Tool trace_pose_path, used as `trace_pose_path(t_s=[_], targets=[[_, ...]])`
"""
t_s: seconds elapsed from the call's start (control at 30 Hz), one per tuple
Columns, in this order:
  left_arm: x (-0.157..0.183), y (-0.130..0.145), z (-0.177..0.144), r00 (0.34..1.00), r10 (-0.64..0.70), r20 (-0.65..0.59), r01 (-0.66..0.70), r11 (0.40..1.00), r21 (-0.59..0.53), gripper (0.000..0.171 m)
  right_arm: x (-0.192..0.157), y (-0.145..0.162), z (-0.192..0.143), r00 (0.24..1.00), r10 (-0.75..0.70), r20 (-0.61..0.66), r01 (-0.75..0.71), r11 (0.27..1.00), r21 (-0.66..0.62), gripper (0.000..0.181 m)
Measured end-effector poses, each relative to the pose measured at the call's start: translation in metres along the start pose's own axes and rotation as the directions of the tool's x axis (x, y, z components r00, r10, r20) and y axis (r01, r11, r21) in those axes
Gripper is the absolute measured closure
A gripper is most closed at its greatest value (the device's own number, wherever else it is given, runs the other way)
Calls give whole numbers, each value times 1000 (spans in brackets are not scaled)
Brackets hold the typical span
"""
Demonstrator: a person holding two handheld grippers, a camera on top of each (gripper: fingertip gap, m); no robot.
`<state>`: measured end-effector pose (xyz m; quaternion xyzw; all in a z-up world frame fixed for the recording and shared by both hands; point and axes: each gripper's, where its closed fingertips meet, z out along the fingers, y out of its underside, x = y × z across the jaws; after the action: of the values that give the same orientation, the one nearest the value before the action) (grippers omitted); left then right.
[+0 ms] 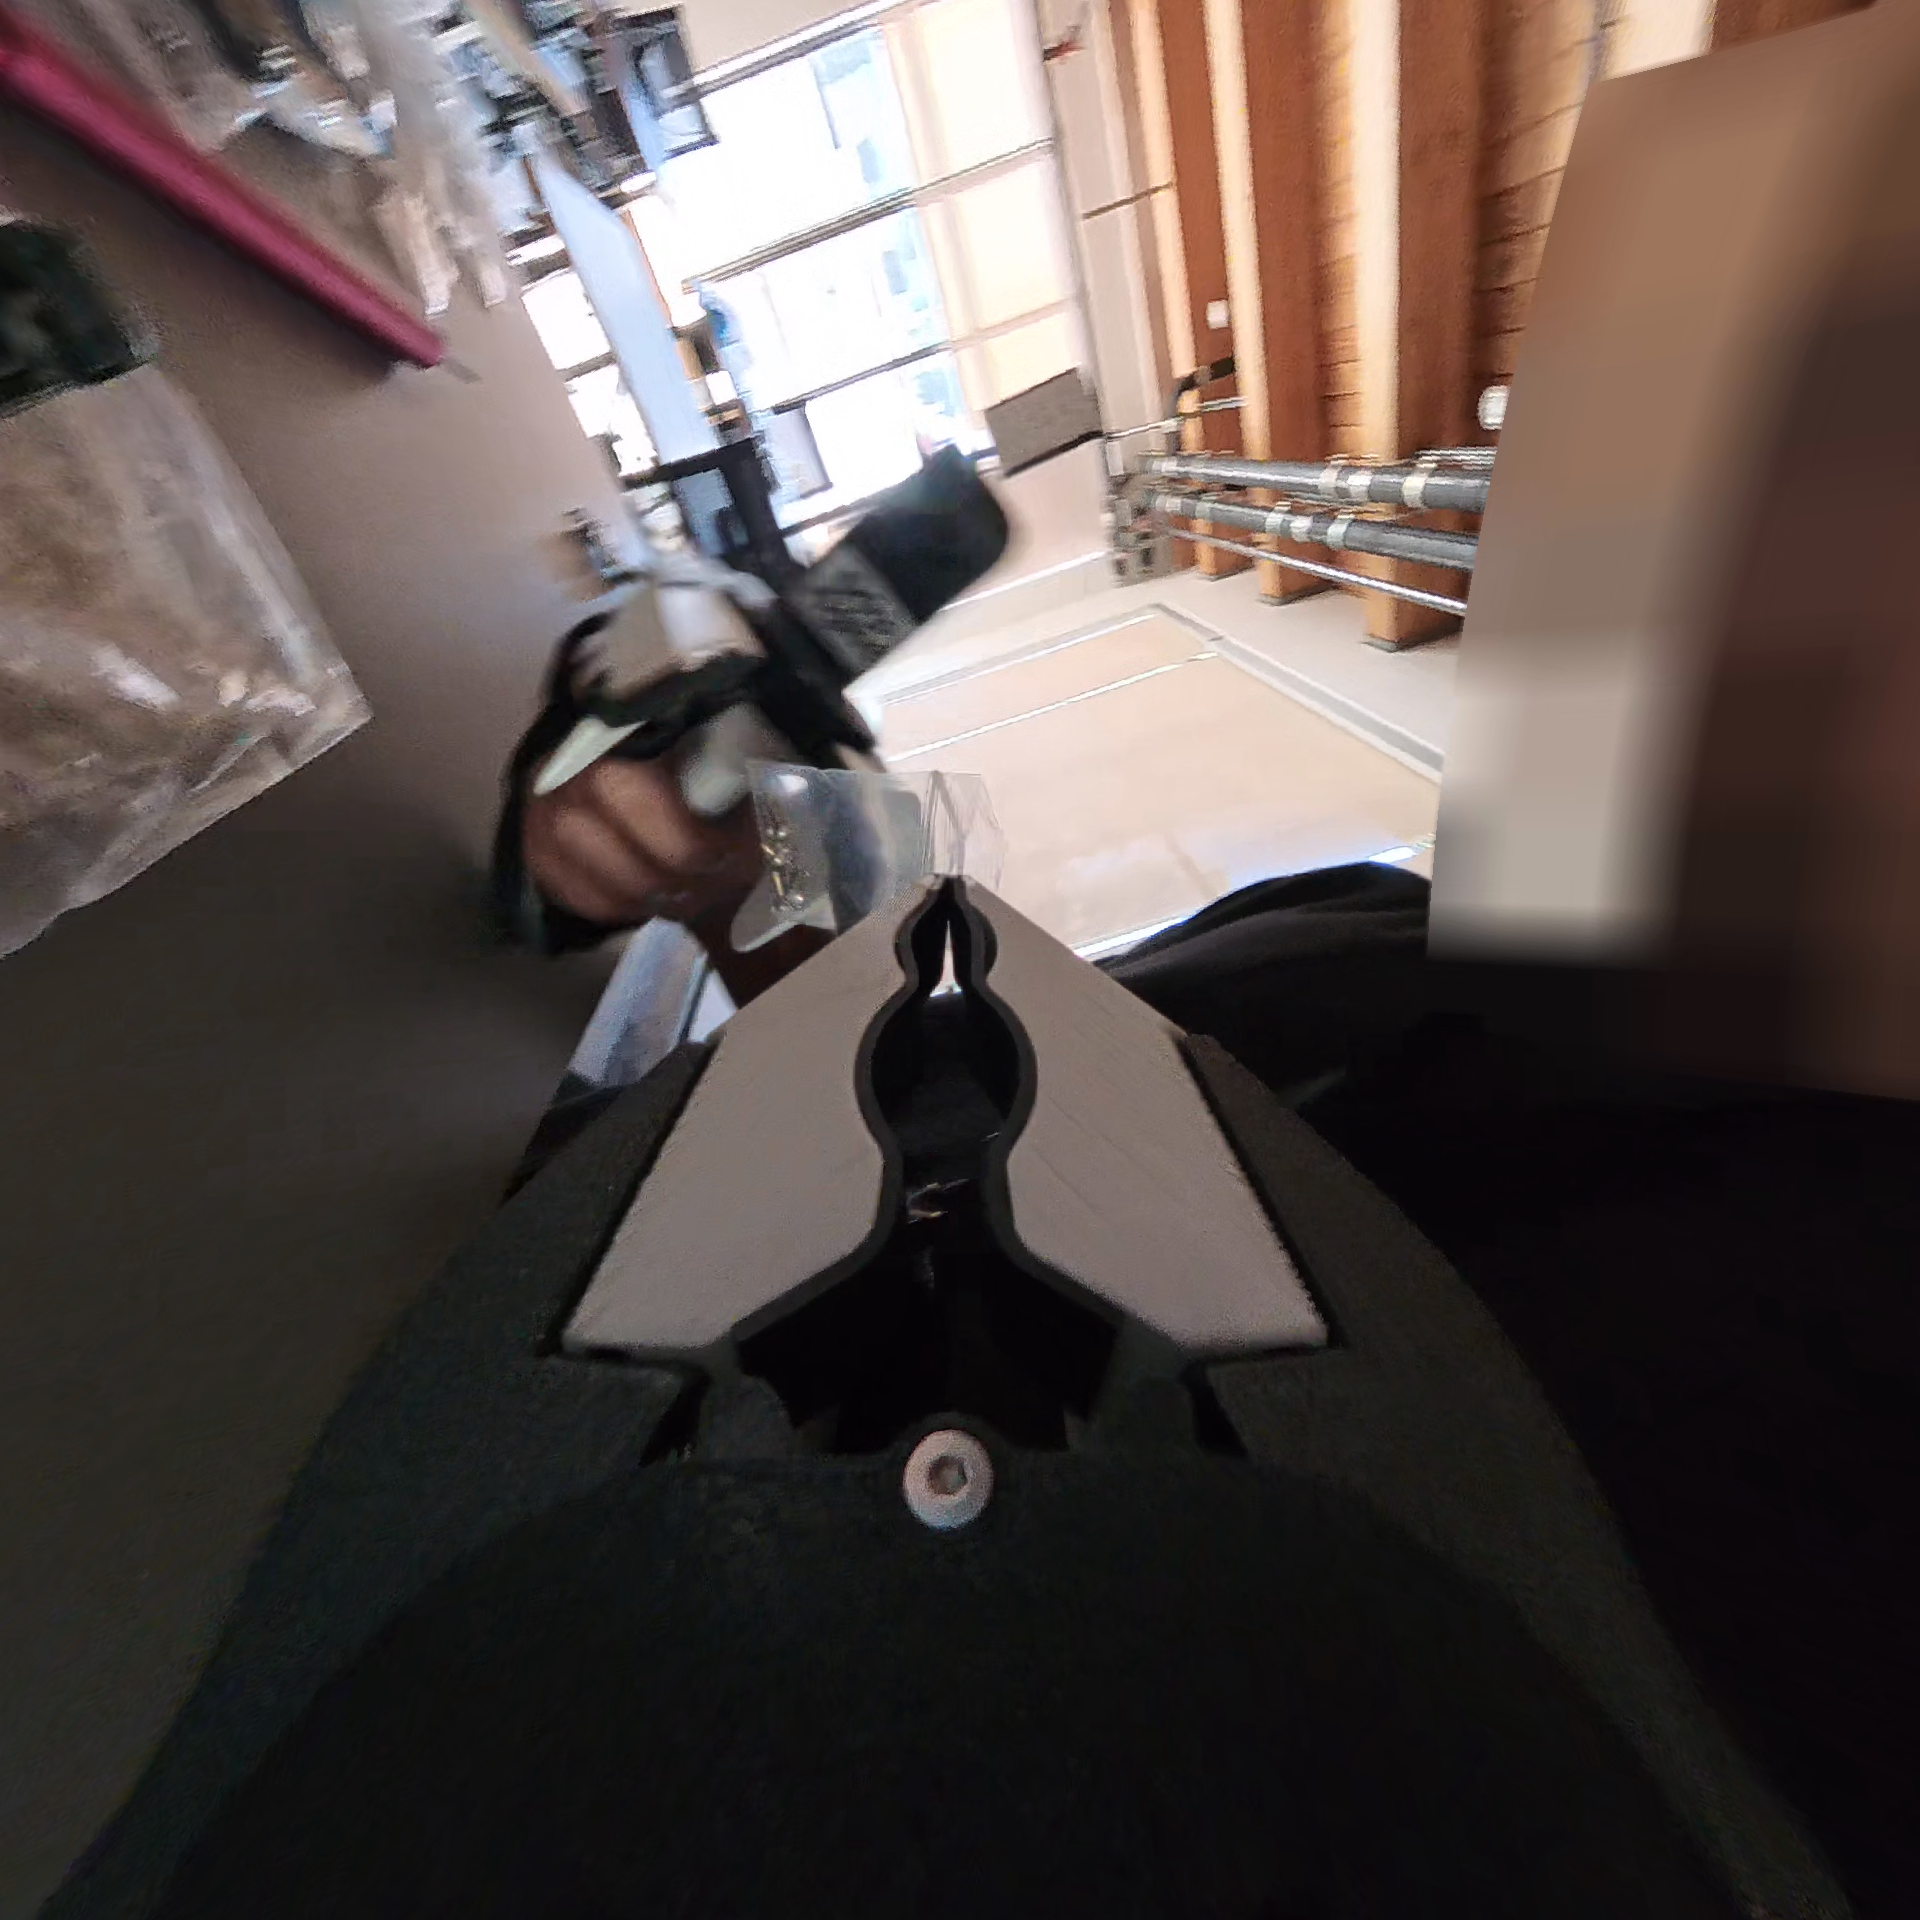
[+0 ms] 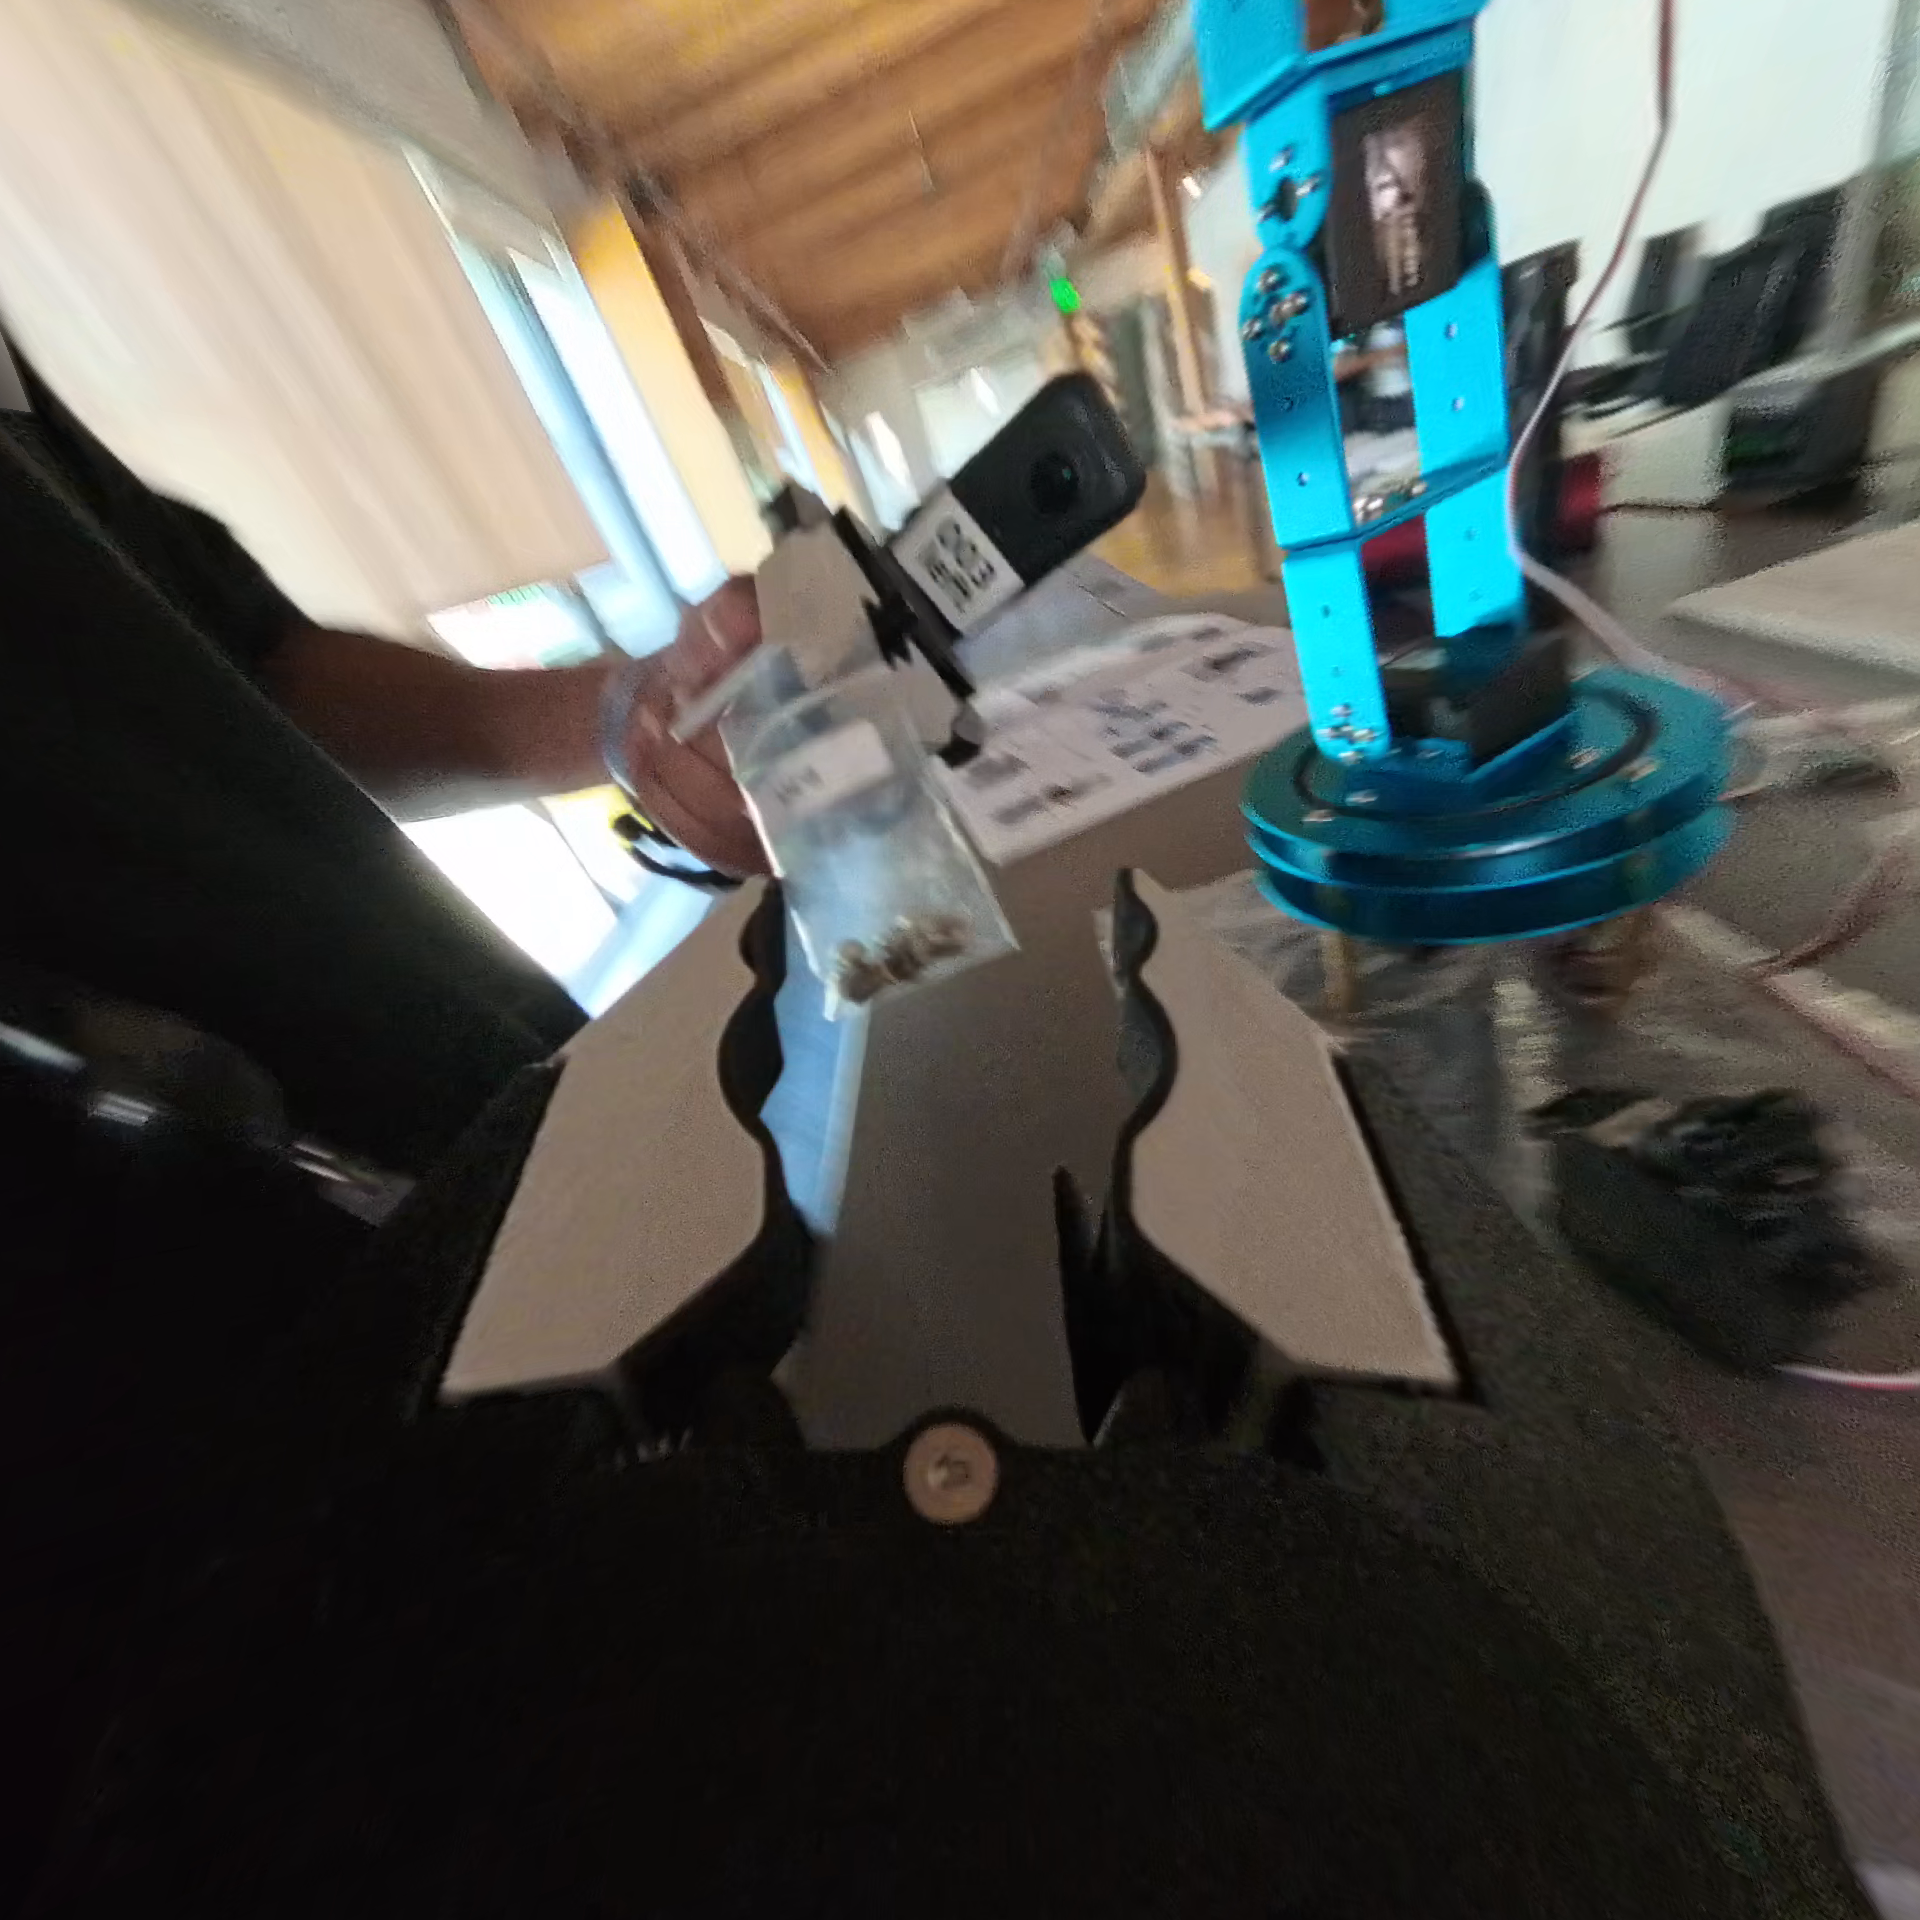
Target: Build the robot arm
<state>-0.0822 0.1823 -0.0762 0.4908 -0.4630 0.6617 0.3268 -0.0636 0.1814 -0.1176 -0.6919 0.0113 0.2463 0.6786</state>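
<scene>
Our left tongs [image 1: 951, 883] are pressed together, pinching the top edge of a small clear bag [image 1: 831, 847] held up in the air above the desk [image 1: 260, 1039]; our right tongs [image 2: 940, 914] stand spread and grip nothing, with the same bag [image 2: 873, 862] hanging just beyond their tips. To do this well, we judge the pinch should stay on the bag's upper rim so the contents sit low, and the spread tongs should take a free edge rather than the filled bottom; the blur suggests steadying both first. The bag holds a small heap of metal screws [image 2: 894, 951] at its lowest corner and bears a white label; a blue robot arm [image 2: 1455, 623] stands on the desk to the right, and a larger clear bag [image 1: 135, 644] lies to the left, its contents too blurred to tell.
</scene>
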Motion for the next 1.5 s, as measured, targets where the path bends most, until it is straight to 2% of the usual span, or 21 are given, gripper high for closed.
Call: trace_pose_path(t_s=[0.03,0.1,0.17,0.23,0.37,0.57,0.73,0.77,0.87,1.0,1.1,1.27,1.33,1.5], targets=[[10,-2,-1,999,12,-52,-12,1000,8,171,-4,-6,-3,985,145,94,-151,987,57,116],[24,-6,-3,991,27,-128,-24,999,22,171,-21,-23,-8,858,363,365,-427,898,110,116],[28,-8,-5,987,30,-157,-26,999,29,171,-37,-36,-17,708,409,576,-556,826,97,130],[23,-9,-8,988,31,-148,-27,999,33,171,-40,-39,-17,687,390,614,-558,824,101,151],[12,-10,-15,993,37,-116,-32,998,47,171,-38,-30,-9,738,388,552,-501,863,63,175],[0,-8,-20,995,69,-77,-66,997,44,171,-25,-19,-6,798,413,439,-467,884,19,176],[-43,-9,-19,984,139,108,-143,989,28,171,1,2,-12,899,384,209,-379,923,-66,177],[-51,-9,-17,980,147,134,-152,988,25,170,5,9,-16,912,375,164,-363,926,-101,177],[-86,-6,-13,956,146,255,-153,988,10,145,26,26,-39,933,360,11,-353,921,-166,176],[-120,3,-13,902,188,390,-197,980,-16,146,68,44,-86,920,322,-221,-369,904,-217,176],[-129,12,-7,865,249,435,-246,967,-66,146,90,54,-109,883,355,-306,-434,868,-243,176],[-131,20,2,804,363,472,-331,931,-151,146,105,65,-122,873,319,-368,-453,809,-375,176],[-129,21,2,790,387,476,-355,921,-160,146,106,64,-123,892,247,-380,-412,791,-453,176],[-127,20,-4,768,410,492,-387,909,-154,146,103,59,-115,914,198,-354,-371,760,-533,176]])
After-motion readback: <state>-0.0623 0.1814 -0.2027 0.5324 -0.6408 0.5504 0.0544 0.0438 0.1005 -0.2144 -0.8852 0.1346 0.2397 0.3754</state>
